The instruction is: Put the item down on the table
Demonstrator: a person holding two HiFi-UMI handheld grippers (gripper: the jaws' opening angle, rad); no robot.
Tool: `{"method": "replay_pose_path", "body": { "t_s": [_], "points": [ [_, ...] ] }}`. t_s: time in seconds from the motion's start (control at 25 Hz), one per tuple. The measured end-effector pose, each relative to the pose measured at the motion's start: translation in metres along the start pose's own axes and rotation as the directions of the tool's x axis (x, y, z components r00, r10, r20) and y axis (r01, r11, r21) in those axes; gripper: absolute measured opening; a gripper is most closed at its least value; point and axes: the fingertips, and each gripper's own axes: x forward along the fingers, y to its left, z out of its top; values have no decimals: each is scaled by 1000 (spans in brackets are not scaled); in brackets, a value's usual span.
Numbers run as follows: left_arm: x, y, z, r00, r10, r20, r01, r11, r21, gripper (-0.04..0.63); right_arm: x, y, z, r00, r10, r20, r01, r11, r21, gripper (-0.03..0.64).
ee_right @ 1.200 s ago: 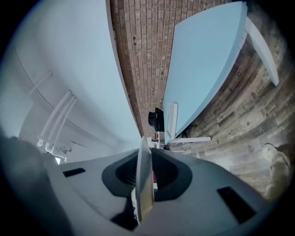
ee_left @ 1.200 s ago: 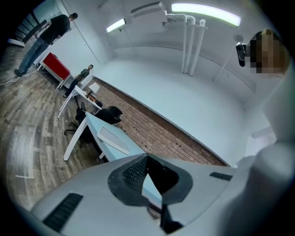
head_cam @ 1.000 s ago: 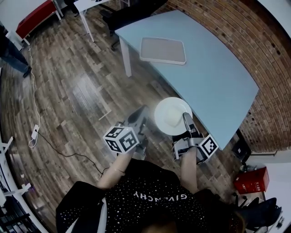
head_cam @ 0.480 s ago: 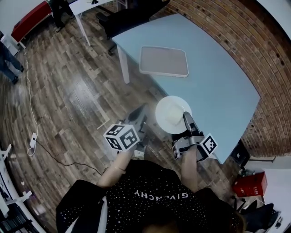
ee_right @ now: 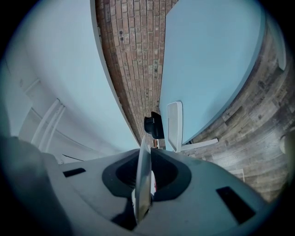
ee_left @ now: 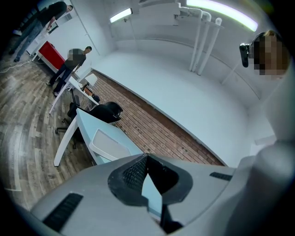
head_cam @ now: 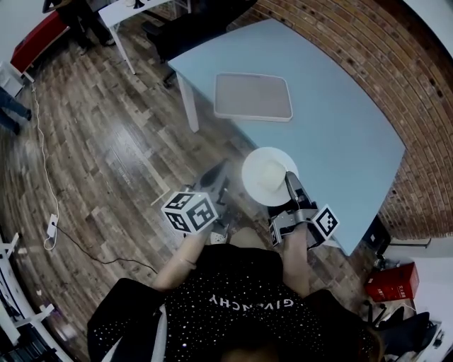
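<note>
A round white plate (head_cam: pixel 267 176) hangs level at the near edge of the light blue table (head_cam: pixel 340 127), held by its rim. My right gripper (head_cam: pixel 291 182) is shut on that rim; in the right gripper view the plate (ee_right: pixel 144 170) runs edge-on between the jaws of the right gripper (ee_right: pixel 143 186). My left gripper (head_cam: pixel 219 177) hovers over the wooden floor left of the plate. In the left gripper view the left gripper (ee_left: pixel 147 161) is shut with nothing in it.
A grey-white rectangular tray (head_cam: pixel 253 97) lies on the table's far part, also the tray (ee_right: pixel 174 125) and tray (ee_left: pixel 108 144). A dark chair (head_cam: pixel 195 25) stands beyond the table. A brick wall (head_cam: pixel 396 85) borders the right. People (head_cam: pixel 67 14) stand far left. A cable (head_cam: pixel 49 170) lies on the floor.
The table and tray have slid slightly left and nearer in the head view. Both grippers and the plate keep almost the same pose; the grip has not changed.
</note>
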Motion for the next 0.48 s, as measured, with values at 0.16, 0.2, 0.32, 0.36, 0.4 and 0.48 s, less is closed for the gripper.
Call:
{"method": "replay_pose_path", "body": {
  "t_s": [0.16,0.2,0.32,0.36,0.4,0.48],
  "points": [
    [4,4,2,1000,10,-11,-10,1000,1,11,6,-5,6,1000,-25,9,25,1000,2,44],
    [3,6,-1,1000,16,-17,-16,1000,1,11,5,-7,6,1000,-28,8,28,1000,2,44],
    [-4,7,-8,999,27,-32,-27,1000,-4,11,2,-11,6,1000,-29,11,29,999,17,44],
    [-5,9,-9,999,29,-34,-29,1000,-4,11,3,-12,6,999,-30,13,30,999,20,44],
    [-5,11,-8,999,33,-34,-33,999,-4,11,5,-13,6,999,-31,13,31,999,20,44],
    [-1,18,-4,999,44,-32,-44,999,-7,11,13,-13,9,999,-33,12,33,999,19,44]
  ]
}}
